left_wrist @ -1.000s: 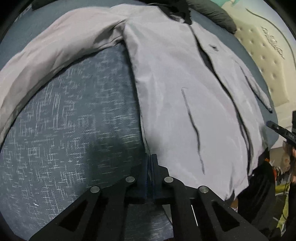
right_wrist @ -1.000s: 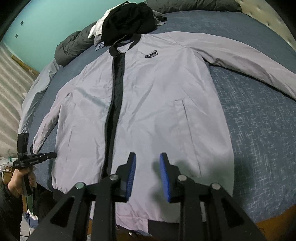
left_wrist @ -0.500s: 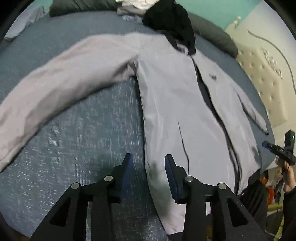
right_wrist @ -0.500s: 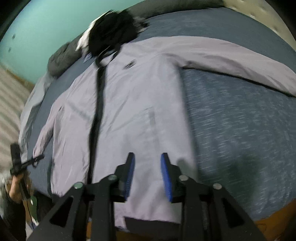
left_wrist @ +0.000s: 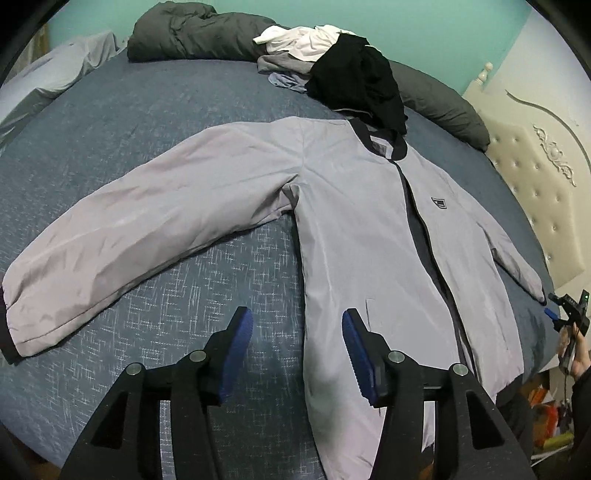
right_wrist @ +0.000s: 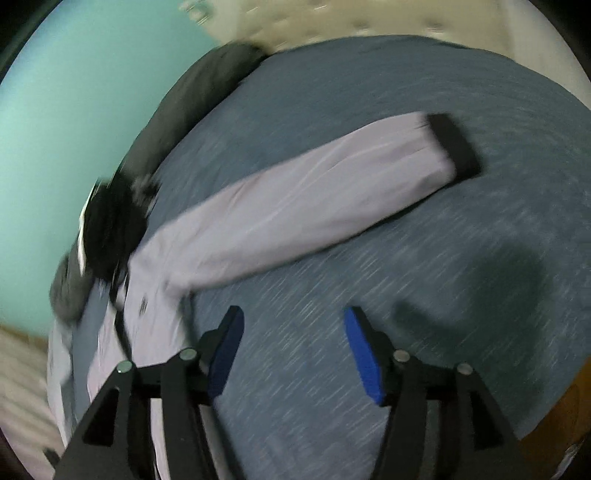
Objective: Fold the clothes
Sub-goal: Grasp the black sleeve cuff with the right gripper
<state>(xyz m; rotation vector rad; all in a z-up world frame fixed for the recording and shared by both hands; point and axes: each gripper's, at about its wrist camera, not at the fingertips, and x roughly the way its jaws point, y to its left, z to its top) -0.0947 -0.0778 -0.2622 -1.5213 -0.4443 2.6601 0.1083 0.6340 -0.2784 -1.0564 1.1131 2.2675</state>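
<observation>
A light grey jacket [left_wrist: 369, 236] with a dark collar, dark zip and chest badge lies flat, front up, on the blue bedspread [left_wrist: 155, 122]. One sleeve [left_wrist: 140, 221] stretches out to the left in the left wrist view. My left gripper [left_wrist: 297, 325] hangs above the jacket's lower side edge, jaws opening, nothing between them. In the blurred right wrist view the other sleeve [right_wrist: 295, 206] with its black cuff [right_wrist: 454, 144] reaches up to the right. My right gripper [right_wrist: 293, 332] is over bare bedspread beside the jacket, jaws opening and empty.
A pile of black [left_wrist: 358, 81], white and grey clothes lies behind the collar, with a dark grey duvet [left_wrist: 192, 33] along the far edge. A padded cream headboard [left_wrist: 535, 192] stands at the right. A person's hand [left_wrist: 572, 350] with a device shows at the bed's right edge.
Both grippers went from shut or nearly shut to open. The left one rose and tilted up, showing the whole jacket. The right one swung quickly sideways from the jacket's body to the outstretched sleeve.
</observation>
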